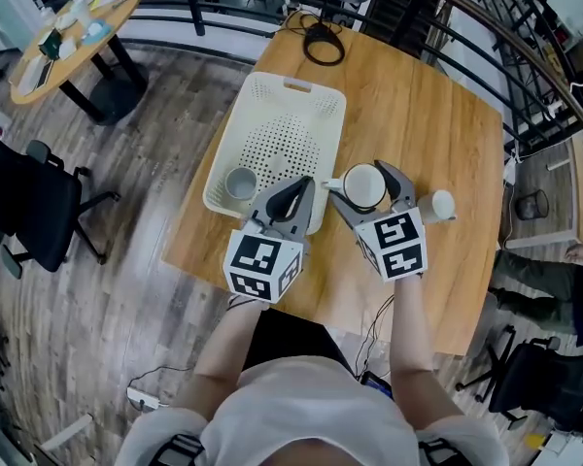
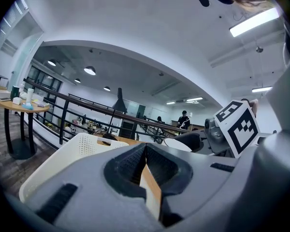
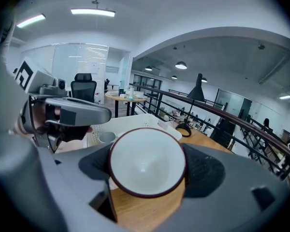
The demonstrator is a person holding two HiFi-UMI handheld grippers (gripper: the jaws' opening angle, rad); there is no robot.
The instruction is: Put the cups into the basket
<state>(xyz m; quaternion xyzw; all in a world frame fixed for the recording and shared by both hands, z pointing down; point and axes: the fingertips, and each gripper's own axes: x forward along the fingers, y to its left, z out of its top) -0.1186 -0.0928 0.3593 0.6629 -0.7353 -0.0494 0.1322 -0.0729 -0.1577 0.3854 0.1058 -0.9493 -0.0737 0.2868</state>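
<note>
The wooden tabletop [image 1: 437, 115] is mostly open to the right of the white basket [image 1: 301, 100], which sits at its left edge. The left tongs [image 1: 293, 192], closed and empty, hover at the basket's near rim. The right tongs [image 1: 366, 181] clamp a dark-rimmed cup [image 3: 146, 161] beside it. A grey cup [image 1: 240, 183] sits inside.

Grey cup [image 1: 240, 183] in basket [image 1: 316, 105], white cup [image 1: 362, 185] gripped beside

Wood floor [image 1: 146, 144], black railing [image 2: 107, 108], round table [image 1: 34, 71]
</note>
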